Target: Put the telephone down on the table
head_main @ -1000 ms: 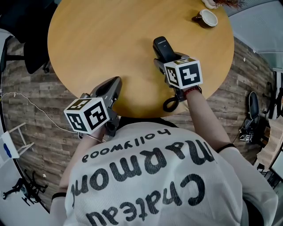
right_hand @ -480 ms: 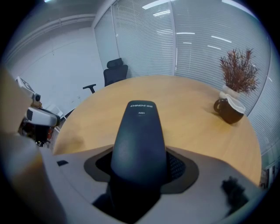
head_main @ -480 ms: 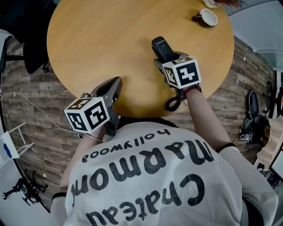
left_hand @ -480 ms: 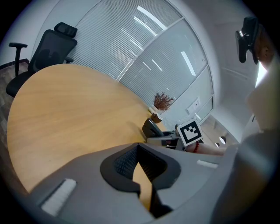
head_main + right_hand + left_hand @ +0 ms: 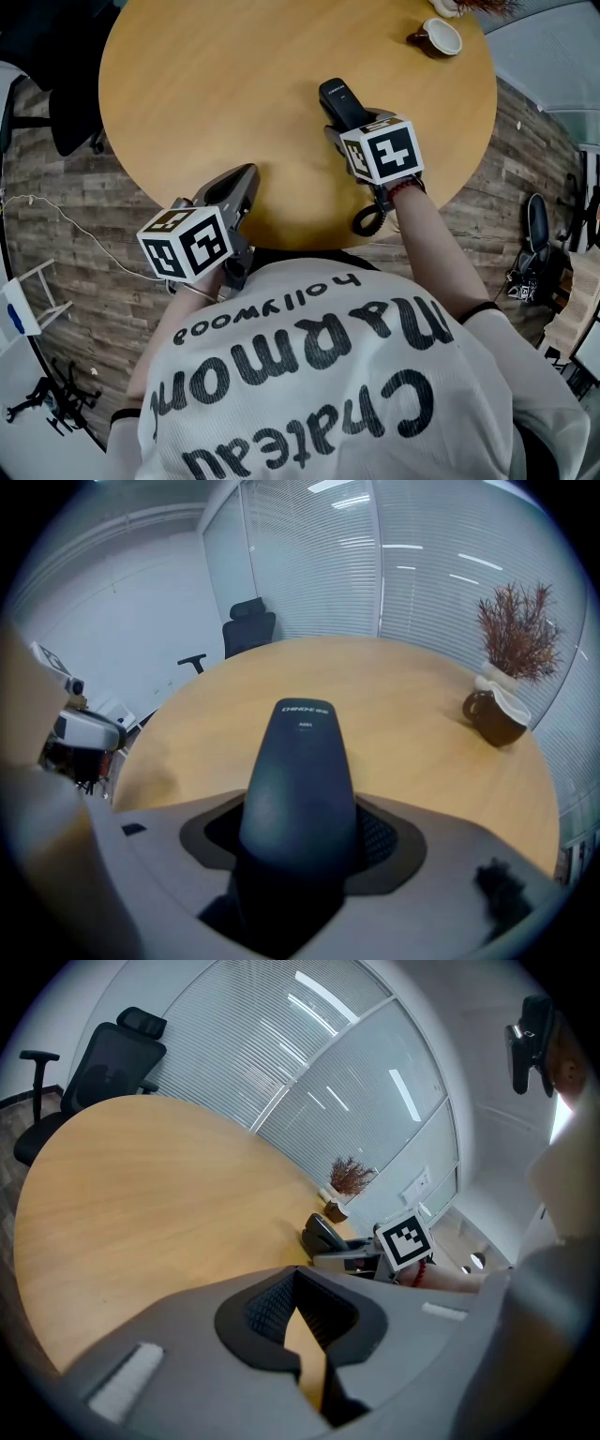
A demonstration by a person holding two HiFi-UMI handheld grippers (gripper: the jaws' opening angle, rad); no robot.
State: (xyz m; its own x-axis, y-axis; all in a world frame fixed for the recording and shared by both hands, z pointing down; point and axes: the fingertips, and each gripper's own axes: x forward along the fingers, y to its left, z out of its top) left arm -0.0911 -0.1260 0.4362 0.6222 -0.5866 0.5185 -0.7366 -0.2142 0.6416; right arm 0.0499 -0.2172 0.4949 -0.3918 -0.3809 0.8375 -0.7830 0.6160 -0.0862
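Gripping the telephone (image 5: 335, 97) between its fingers, the right gripper (image 5: 349, 120) hangs over the near right part of the round wooden worktop (image 5: 216, 84). In the right gripper view the fingers are pressed on both sides of the dark handset (image 5: 300, 771), whose rounded end with small pale print sticks out past the right gripper (image 5: 300, 841) towards the middle of the worktop (image 5: 403, 696). The telephone is tilted, and whether its far end touches the wood cannot be told. A black coiled cord (image 5: 366, 219) hangs by the person's wrist, just off the worktop's edge. The left gripper (image 5: 247, 176) is held at the near edge, well apart from the right one. In its own view the left gripper (image 5: 298, 1288) has its fingers drawn together at the tips, with only a sliver of worktop (image 5: 141, 1194) showing between them lower down and nothing held. At the far right rim stands a brown cup (image 5: 439, 38) with a pale inside; what it holds cannot be made out. Just behind the cup (image 5: 492, 716) is a white pot (image 5: 497, 684) holding dry reddish twigs (image 5: 516, 630). A black chair (image 5: 248, 622) stands at the far side of the worktop.
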